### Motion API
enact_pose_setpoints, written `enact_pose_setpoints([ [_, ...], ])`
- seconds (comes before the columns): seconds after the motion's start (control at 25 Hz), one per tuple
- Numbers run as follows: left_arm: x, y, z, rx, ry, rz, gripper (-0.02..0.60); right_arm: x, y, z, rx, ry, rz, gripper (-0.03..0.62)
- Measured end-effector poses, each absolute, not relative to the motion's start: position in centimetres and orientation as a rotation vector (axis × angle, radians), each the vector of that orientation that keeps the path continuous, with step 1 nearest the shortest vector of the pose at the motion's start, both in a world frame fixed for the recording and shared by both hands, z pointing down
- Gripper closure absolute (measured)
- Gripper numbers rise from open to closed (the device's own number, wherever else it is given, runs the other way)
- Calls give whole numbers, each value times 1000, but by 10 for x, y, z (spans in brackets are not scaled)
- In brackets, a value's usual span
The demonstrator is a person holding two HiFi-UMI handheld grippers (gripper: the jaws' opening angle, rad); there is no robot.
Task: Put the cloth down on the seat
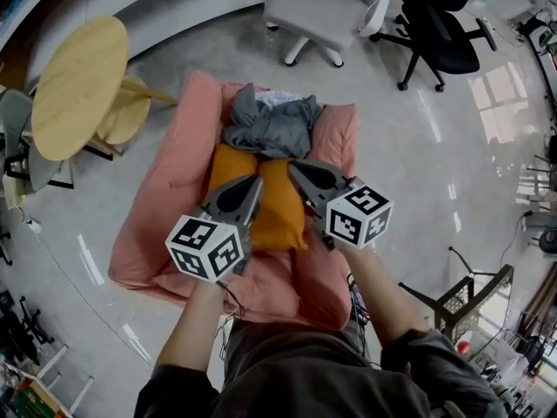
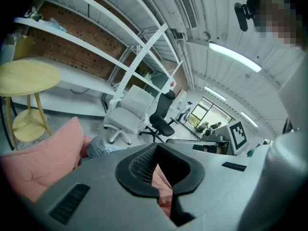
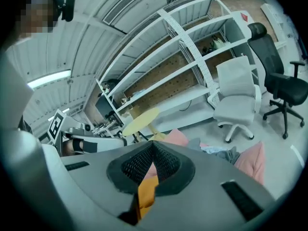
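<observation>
A crumpled grey cloth [image 1: 271, 124] lies at the back of the pink padded seat [image 1: 174, 198], just beyond an orange cushion [image 1: 265, 203]. Both grippers hover over that cushion, clear of the cloth. My left gripper [image 1: 257, 184] is shut with nothing in it, and so is my right gripper [image 1: 294, 167]. In the left gripper view the closed left gripper [image 2: 156, 153] points past the pink seat [image 2: 43, 162] and the cloth [image 2: 98, 147]. The right gripper view has the closed right gripper [image 3: 153, 146] with the cloth [image 3: 226, 154] ahead and to the right.
A round wooden table [image 1: 78, 85] stands left of the seat. A white office chair [image 1: 326, 7] and a black one [image 1: 444, 33] are behind it. A metal frame stand [image 1: 461, 299] is at the right. Shiny grey floor surrounds the seat.
</observation>
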State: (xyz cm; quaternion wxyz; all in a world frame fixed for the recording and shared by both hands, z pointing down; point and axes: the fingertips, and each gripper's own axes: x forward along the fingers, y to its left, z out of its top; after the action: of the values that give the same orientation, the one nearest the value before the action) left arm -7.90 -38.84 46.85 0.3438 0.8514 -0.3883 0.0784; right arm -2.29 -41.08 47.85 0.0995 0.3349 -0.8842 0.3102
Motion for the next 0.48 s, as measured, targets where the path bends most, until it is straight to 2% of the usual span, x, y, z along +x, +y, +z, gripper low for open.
enact_pose_setpoints([
  [0.48, -77, -384, 463, 2208, -1010, 195, 574, -25, -403, 468, 975, -2600, 826, 580],
])
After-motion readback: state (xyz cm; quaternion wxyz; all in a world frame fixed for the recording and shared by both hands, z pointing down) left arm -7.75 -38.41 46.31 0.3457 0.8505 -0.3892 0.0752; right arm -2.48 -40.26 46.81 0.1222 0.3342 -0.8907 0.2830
